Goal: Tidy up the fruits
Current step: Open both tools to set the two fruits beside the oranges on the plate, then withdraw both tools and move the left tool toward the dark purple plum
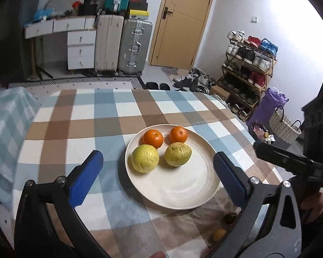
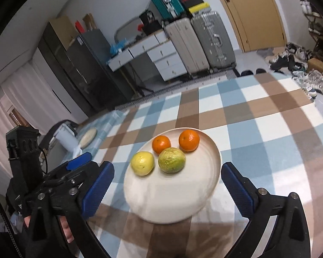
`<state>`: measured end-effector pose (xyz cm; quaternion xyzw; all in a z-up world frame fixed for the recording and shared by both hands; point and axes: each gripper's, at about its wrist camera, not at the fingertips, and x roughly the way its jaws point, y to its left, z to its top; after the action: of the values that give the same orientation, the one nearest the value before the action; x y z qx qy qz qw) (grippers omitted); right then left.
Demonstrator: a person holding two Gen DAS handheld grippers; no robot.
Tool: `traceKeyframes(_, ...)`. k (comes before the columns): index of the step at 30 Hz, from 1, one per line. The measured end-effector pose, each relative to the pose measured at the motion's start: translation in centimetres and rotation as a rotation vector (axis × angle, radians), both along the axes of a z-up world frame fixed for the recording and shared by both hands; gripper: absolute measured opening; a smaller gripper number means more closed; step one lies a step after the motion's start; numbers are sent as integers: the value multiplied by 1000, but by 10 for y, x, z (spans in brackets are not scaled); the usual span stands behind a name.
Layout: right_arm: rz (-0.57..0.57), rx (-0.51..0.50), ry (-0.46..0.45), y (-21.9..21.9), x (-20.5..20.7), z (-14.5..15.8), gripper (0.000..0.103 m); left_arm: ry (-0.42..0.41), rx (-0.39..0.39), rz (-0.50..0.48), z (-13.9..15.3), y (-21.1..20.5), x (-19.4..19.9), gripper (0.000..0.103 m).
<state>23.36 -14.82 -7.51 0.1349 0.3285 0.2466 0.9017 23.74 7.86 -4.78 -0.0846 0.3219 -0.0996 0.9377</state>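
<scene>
A cream plate [image 1: 183, 185] [image 2: 168, 195] sits on the checked tablecloth [image 1: 79, 116]. It holds two oranges [image 1: 153, 138] [image 1: 178, 134] at the back and two yellow-green fruits [image 1: 144, 158] [image 1: 178, 154] in front of them. My left gripper [image 1: 158, 158] hangs open above the plate's near side, with nothing between its blue pads [image 1: 86, 176]. My right gripper [image 2: 166, 167] is also open above the plate and holds nothing. A small dark round thing [image 1: 230, 218] and a small yellow one [image 1: 218, 234] lie near the front edge, partly hidden by my left gripper.
A second table with a teal checked cloth [image 1: 8, 116] adjoins on the left and carries a round board [image 2: 87, 136] and a white jug [image 2: 64, 137]. Suitcases [image 1: 134, 45], white drawers [image 1: 80, 49], a shoe rack [image 1: 247, 68] and a woven basket [image 1: 284, 124] stand beyond the table.
</scene>
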Motion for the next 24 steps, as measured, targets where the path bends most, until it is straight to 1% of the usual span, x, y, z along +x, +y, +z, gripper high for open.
traceKeyframes(6,-11,-20,-87,-8,-48,18,103,-48,63,48,27,-10,-44,102)
traceKeyframes(11,-11,-47,-176,-5,-91,32,103,-75,59,72,42,-16,-86,102)
traceKeyframes(15,-28,-66,-263,-3,-123,40,103,-101,57,100,45,-20,-120,102)
traceKeyframes(16,-31,-68,-278,-3,-129,41,103,-108,55,109,46,-20,-123,102)
traceKeyframes(18,-31,-74,-307,-4,-142,43,103,-138,58,139,43,-22,-139,102)
traceKeyframes(21,-25,-89,-322,-3,-161,42,103,-159,71,145,39,-27,-160,102)
traceKeyframes(24,-21,-98,-316,-5,-170,38,103,-150,54,126,33,-31,-181,102)
